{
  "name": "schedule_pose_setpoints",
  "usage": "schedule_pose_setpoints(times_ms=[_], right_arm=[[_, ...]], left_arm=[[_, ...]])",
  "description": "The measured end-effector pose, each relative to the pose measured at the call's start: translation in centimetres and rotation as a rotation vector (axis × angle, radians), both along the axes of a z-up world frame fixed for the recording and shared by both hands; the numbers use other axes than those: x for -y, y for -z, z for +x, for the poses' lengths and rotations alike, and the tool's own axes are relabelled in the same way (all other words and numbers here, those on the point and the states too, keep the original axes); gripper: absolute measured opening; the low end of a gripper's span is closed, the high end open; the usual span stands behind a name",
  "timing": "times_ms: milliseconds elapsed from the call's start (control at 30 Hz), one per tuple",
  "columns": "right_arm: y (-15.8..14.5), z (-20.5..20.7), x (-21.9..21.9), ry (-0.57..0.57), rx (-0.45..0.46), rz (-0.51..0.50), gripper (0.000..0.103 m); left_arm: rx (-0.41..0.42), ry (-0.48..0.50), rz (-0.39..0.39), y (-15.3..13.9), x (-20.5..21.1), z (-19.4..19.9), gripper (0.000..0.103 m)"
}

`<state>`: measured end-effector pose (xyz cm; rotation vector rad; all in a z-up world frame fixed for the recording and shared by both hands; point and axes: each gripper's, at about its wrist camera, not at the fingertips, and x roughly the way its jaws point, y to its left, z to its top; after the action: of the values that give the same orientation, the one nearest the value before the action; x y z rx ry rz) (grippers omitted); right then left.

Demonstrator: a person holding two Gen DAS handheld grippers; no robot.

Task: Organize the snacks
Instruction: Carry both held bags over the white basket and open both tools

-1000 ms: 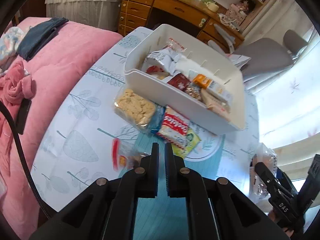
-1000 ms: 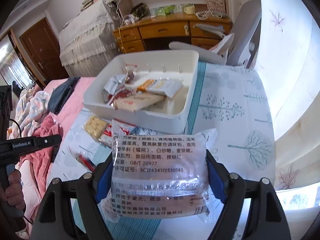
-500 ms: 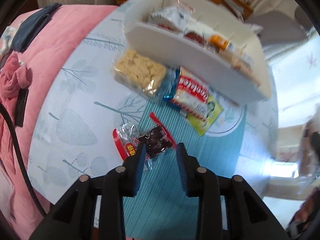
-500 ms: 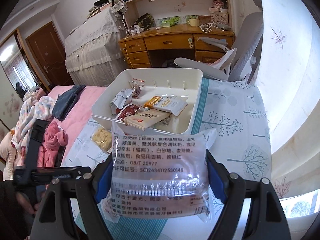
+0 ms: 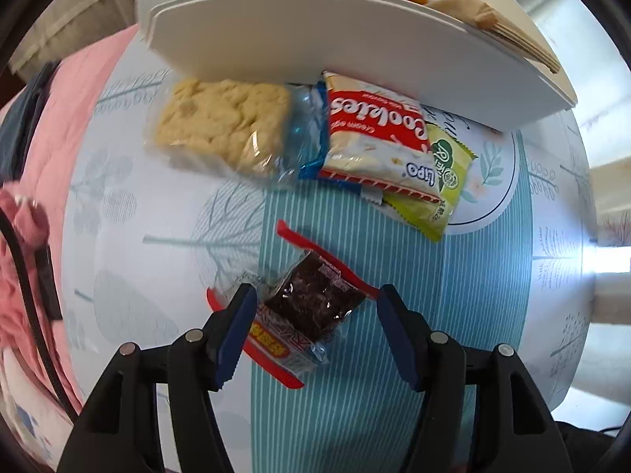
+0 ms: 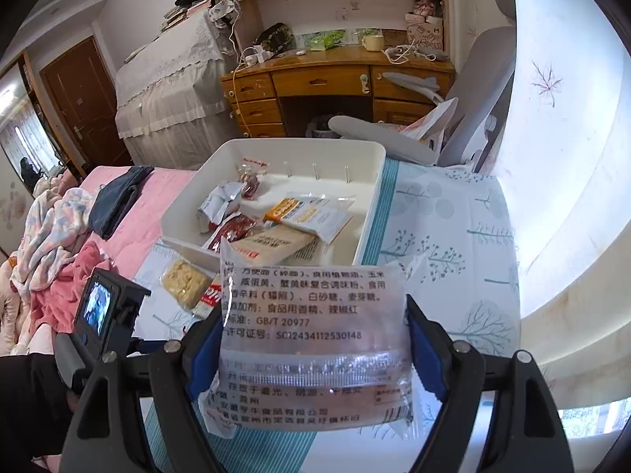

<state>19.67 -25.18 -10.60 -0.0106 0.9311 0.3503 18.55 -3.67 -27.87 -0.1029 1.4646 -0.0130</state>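
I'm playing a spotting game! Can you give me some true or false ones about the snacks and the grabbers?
1. The right gripper holds a clear packet. True.
2. The white bin is empty. False: several snacks lie in it.
3. The left gripper is squeezing the dark snack. False: its jaws have just been opening and stand either side of it, apart.
4. The Cookies packet lies on the table beside the bin. True.

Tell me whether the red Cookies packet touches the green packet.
Touching. The left wrist view shows the red Cookies packet lying overlapped on top of the green packet, no gap between them.
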Motion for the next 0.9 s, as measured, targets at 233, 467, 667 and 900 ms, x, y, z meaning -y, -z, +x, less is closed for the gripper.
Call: schedule_pose_setpoints(times_ms=[233,467,667,900], right_arm=[[-0.1,1.0,-0.4,0.03,-0.004,-0.001,0.081],[0.1,1.6,-1.1,0.07,-0.017,-0.015,0.081],[0.1,2.2,-2.0,0.109,-0.022,-0.022,0.081],[0.0,3.1,-3.3,0.141,-0.016,-0.033,0.081]], left_arm=[[0.033,0.083,-0.008,0.4,0.4,1.2,0.064],[0.095,0.18,0.025,0.3,1.5,1.4,0.057],[0.101,0.196,0.0,0.2,0.7,0.6,0.053],[0.077,0.255,-0.042,-0.8,-1.5,1.2,0.052]])
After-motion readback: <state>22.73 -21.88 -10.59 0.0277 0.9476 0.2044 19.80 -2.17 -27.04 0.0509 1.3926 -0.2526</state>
